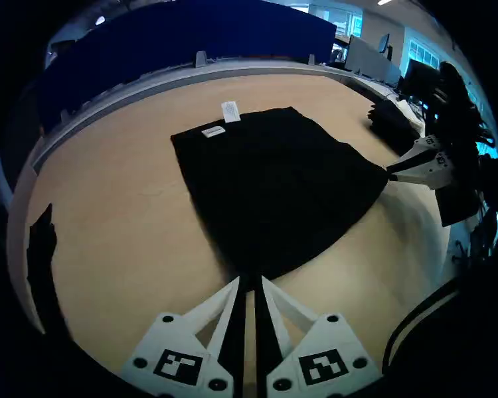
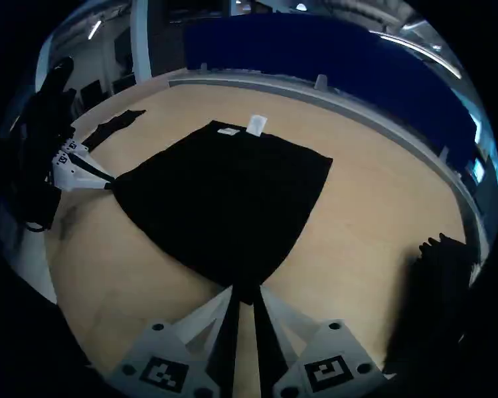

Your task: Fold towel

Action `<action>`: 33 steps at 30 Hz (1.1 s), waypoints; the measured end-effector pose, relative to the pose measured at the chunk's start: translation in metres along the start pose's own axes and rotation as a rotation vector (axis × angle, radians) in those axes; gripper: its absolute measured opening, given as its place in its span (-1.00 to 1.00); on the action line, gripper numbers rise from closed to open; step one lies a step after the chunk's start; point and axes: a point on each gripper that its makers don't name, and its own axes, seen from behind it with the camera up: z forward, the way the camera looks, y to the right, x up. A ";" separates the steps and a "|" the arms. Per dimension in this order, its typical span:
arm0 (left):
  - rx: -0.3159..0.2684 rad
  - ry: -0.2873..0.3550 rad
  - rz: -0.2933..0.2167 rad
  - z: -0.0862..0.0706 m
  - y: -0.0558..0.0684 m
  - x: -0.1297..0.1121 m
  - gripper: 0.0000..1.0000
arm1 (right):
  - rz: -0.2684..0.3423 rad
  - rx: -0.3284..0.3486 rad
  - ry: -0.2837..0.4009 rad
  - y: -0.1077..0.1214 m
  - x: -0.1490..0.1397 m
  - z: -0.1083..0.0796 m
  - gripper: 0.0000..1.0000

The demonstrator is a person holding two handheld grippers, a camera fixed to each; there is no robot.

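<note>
A black towel [image 1: 275, 179] lies spread on the wooden table [image 1: 116, 199], with white tags [image 1: 230, 111] at its far edge. My left gripper [image 1: 249, 282] is shut on the towel's near corner, which is drawn up to a point between the fingers. In the right gripper view the same towel [image 2: 229, 192] stretches away, and my right gripper [image 2: 244, 292] is shut on another near corner. In the left gripper view the right gripper [image 1: 390, 174] pinches that corner at the far right; in the right gripper view the left gripper [image 2: 109, 184] shows at the far left.
A blue partition [image 1: 182, 40] runs along the table's far edge. A pile of dark cloth [image 1: 395, 123] lies at the far right of the table; another dark heap [image 2: 441, 278] sits near the right gripper. Bare wood [image 2: 382, 199] surrounds the towel.
</note>
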 end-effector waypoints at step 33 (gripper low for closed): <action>-0.050 0.033 -0.119 -0.096 0.026 0.027 -0.83 | -0.012 0.031 0.029 -0.023 0.037 -0.087 -0.73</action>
